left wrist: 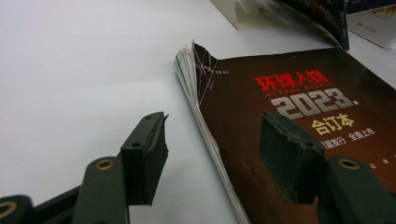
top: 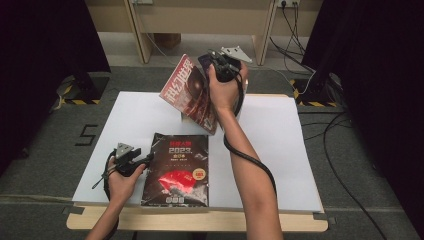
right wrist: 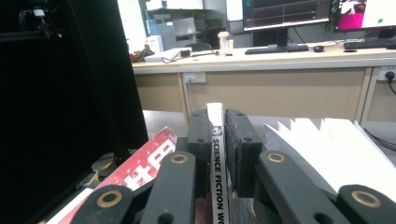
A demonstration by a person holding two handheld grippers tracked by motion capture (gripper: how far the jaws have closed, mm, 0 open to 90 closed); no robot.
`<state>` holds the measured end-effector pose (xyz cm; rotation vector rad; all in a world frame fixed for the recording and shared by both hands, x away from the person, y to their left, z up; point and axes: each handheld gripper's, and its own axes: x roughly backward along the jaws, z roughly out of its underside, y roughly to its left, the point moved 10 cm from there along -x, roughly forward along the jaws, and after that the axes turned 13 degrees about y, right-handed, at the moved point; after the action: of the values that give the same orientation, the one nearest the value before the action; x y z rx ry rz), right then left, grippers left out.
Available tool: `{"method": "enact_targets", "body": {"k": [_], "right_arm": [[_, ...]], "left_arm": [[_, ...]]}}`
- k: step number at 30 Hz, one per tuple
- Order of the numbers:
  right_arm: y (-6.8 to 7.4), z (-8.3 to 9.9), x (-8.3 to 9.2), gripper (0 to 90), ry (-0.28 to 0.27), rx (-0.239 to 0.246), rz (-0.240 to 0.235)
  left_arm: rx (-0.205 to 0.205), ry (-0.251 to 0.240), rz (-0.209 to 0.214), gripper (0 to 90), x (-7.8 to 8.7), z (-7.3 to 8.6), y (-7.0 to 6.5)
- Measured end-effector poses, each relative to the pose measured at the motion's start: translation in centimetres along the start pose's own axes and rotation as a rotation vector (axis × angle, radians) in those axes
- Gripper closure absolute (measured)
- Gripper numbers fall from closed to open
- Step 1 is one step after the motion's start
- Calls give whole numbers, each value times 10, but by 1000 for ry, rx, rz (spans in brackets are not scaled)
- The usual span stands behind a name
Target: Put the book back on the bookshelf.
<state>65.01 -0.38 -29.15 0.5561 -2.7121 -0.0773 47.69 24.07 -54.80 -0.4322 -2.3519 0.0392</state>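
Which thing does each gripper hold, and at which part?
The right gripper holds the red magazine by its spine. The left gripper holds nothing; its open jaws straddle the edge of the black magazine.

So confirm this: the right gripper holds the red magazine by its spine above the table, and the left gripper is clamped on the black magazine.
Not clamped: in the left gripper view the left gripper stands open, jaws astride the black magazine edge. The right gripper does hold the red magazine.

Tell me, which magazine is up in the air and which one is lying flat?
The red magazine is up in the air, pinched at its spine by the right gripper. The black magazine lies flat on the white table.
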Motion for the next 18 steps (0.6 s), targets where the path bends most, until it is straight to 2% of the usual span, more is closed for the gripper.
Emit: {"method": "enact_targets", "body": {"k": [7, 18], "right_arm": [[7, 19, 28, 782, 27, -10, -14], [6, 52, 72, 770, 28, 10, 17]], "left_arm": [[1, 3, -1, 404, 0, 0, 0], [-3, 0, -5, 404, 0, 0, 0]]}}
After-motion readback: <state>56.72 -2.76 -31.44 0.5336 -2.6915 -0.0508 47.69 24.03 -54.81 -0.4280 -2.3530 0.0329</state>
